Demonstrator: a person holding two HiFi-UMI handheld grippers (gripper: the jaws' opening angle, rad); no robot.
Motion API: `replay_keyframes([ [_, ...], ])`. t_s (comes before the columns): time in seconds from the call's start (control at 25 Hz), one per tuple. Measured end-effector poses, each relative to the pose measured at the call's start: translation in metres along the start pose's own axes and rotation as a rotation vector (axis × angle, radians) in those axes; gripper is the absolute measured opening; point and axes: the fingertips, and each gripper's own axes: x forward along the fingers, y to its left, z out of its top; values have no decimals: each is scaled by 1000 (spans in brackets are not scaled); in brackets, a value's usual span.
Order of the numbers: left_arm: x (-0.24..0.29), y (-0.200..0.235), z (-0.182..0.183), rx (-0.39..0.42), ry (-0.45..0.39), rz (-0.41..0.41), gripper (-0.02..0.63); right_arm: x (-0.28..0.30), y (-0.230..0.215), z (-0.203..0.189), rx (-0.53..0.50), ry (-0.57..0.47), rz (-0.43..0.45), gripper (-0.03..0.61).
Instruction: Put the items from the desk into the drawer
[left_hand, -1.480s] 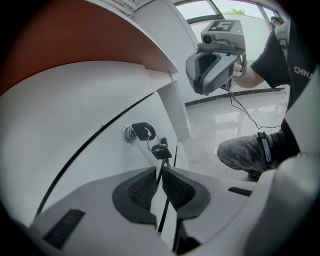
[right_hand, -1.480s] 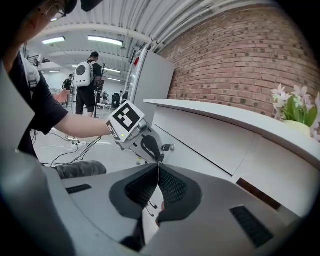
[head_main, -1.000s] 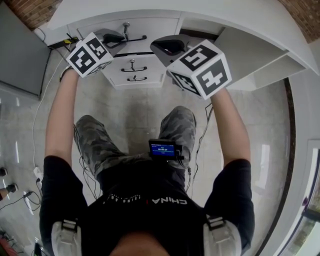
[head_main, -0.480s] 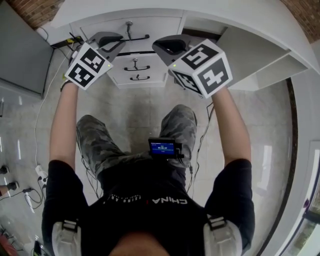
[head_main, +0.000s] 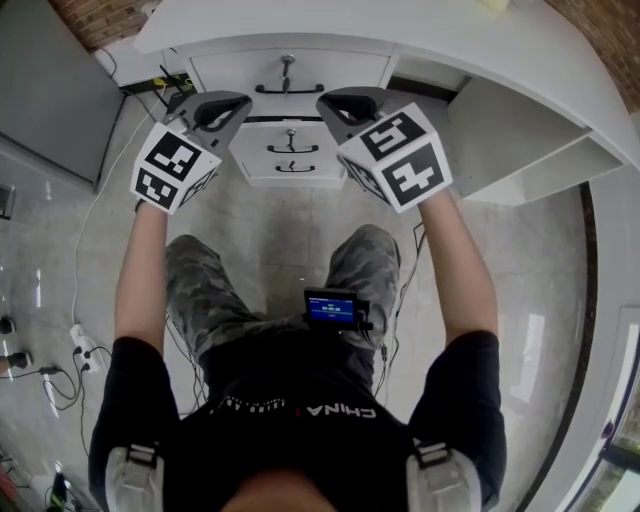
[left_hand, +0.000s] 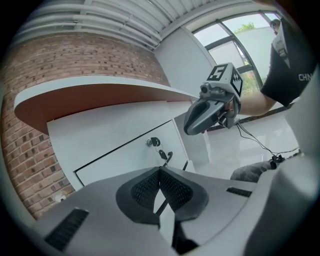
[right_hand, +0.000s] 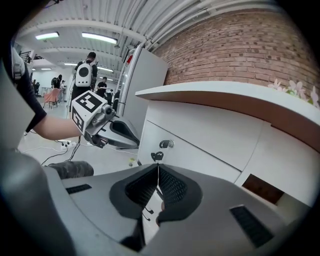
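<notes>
A white desk (head_main: 520, 70) has a stack of drawers under its left part. The top drawer (head_main: 250, 72) is closed, with a key (head_main: 288, 62) in its lock and a dark handle (head_main: 288, 89) below it. My left gripper (head_main: 222, 105) hangs in front of the drawers, left of the handle, shut and empty; its tips (left_hand: 160, 169) meet in front of the key (left_hand: 153, 142). My right gripper (head_main: 345, 103) is level with it on the right, also shut with nothing held (right_hand: 158, 166). Pale flowers (right_hand: 295, 89) show on the desk top.
Two lower drawers (head_main: 292, 148) sit under the top one. An open knee space (head_main: 520, 150) lies to the right of the drawers. A grey panel (head_main: 50, 90) stands at the left, with cables on the tiled floor (head_main: 90, 330). Several people stand far off (right_hand: 85, 70).
My left gripper has drawn back from the drawer fronts toward my body and rolled, its marker cube turning. The right gripper has stayed put. My view has tipped, so the drawers sit lower.
</notes>
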Motion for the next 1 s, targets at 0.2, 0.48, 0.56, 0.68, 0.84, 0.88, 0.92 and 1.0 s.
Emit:
replay_keyframes([
  [0.2,-3,-1,0,-26,-23,-29,12,5,-3,-2,8,-4,-14,17],
  [0.48,-7,3,22,-78,-32,-100,12,3,-11,16,74,-7,-7,18],
  [0.56,-8,3,32,-95,0,-140,12,-1,-13,27,88,20,10,18],
  [0.68,-16,1,59,-126,52,-221,12,-21,-18,52,134,62,45,18],
  [0.84,-40,12,122,-169,78,-288,12,-57,-31,107,218,90,78,18],
  [0.88,-48,17,141,-181,82,-294,12,-69,-35,124,233,97,84,18],
  [0.92,-58,23,161,-195,82,-297,12,-80,-38,142,245,103,87,18],
  [1.0,-78,38,206,-220,80,-296,12,-106,-47,183,270,108,83,18],
])
